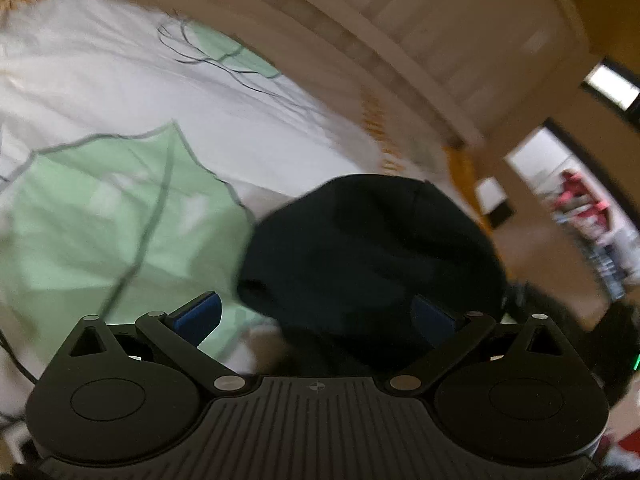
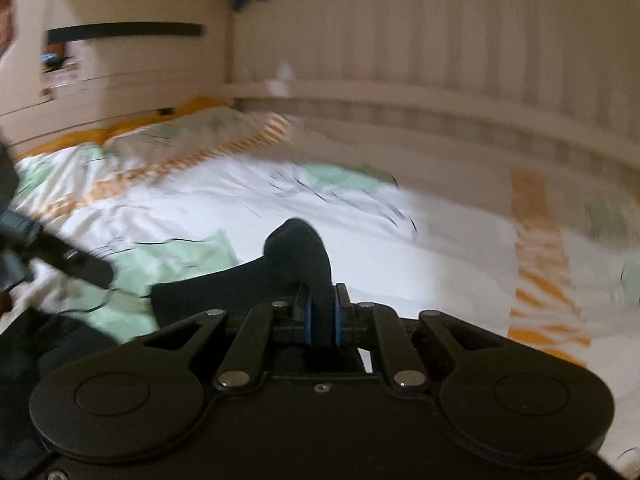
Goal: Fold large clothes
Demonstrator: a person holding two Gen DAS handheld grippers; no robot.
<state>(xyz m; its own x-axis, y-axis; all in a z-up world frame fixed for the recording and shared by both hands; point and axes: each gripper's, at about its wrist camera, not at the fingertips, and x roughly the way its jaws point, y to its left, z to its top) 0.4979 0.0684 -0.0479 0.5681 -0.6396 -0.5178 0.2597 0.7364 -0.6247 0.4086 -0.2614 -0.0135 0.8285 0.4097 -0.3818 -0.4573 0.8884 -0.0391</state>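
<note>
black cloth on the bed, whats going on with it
A person is working a black garment over a bed with a white and green leaf-print cover, one handheld gripper in each hand. The right gripper is shut on a bunched fold of the garment, pinching it between its blue pads. The left gripper is open, its fingers spread on either side of a dark mound of the same fabric. No neat fold shows yet.

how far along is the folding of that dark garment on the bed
Early. Done: nothing looks neatly folded yet. In hand: the right claw is shut on a bunched edge of the black fabric garment; the left claw is open around another bunch. Left: spreading it on the white and green patterned bedsheet and making the folds.
</note>
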